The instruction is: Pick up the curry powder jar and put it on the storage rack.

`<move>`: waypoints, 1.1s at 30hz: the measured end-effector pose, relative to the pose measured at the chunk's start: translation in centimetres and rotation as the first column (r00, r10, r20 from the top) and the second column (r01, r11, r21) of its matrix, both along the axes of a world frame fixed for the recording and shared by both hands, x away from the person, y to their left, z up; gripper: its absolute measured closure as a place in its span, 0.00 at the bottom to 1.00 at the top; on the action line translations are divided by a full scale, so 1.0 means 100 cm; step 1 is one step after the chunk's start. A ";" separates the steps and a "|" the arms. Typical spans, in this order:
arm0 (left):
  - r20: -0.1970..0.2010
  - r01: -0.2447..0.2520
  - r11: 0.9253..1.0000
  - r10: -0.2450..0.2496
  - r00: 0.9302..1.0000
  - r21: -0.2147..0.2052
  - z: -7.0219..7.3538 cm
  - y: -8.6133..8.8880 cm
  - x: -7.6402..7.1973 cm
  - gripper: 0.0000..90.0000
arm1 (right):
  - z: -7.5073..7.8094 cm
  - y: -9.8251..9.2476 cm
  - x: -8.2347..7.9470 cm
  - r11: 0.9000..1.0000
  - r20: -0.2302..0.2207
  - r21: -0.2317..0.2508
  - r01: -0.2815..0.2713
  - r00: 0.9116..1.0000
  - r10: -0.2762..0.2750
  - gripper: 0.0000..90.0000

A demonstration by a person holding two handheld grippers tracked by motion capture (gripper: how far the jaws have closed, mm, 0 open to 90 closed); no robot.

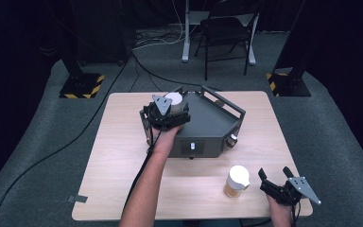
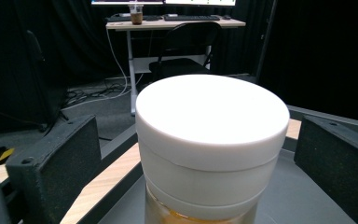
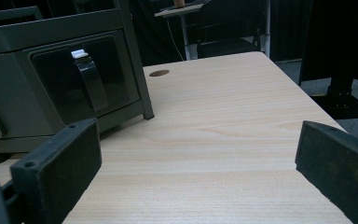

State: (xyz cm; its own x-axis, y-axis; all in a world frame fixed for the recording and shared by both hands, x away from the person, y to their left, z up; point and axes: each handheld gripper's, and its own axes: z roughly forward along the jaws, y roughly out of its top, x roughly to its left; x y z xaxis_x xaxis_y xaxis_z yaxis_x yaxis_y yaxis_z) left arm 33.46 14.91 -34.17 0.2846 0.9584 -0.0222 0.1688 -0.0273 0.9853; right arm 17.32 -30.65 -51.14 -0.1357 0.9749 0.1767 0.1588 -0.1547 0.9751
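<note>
A jar with a white lid (image 1: 175, 100) (image 2: 209, 140) and amber contents stands on the top tray of a dark grey box (image 1: 212, 123) (image 2: 303, 200) at the table's middle. My left gripper (image 1: 172, 115) (image 2: 196, 154) sits around this jar; its jaws stand wide, with a gap to the lid on each side. A second white-lidded jar (image 1: 237, 182) stands on the wooden table (image 1: 123, 156) near the front right. Just right of it my right gripper (image 1: 275, 174) (image 3: 200, 154) is open, with bare tabletop between its jaws.
The box's front (image 3: 37, 60) carries a dark lever with a white tip (image 1: 193, 146) (image 3: 91, 79) and a knob (image 1: 233, 138) on its right corner. A folding chair (image 1: 227, 33), two striped stand bases (image 1: 81, 86) and floor cables lie beyond the table.
</note>
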 end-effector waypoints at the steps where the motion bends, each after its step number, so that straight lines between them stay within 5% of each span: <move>1: -0.004 0.003 1.000 -0.003 1.000 -0.005 0.001 0.001 -0.001 0.00 | 0.000 0.000 0.000 1.000 0.000 0.000 0.000 1.000 0.000 0.00; 16: -0.010 0.076 0.996 -0.075 0.997 0.055 0.007 0.012 -0.027 0.00 | 0.000 0.001 0.000 1.000 -0.003 0.001 0.006 1.000 -0.006 0.00; 33: 0.053 0.153 0.985 -0.157 0.986 0.073 -0.006 0.029 -0.061 0.00 | 0.001 0.001 0.000 1.000 -0.004 0.002 0.006 1.000 -0.006 0.00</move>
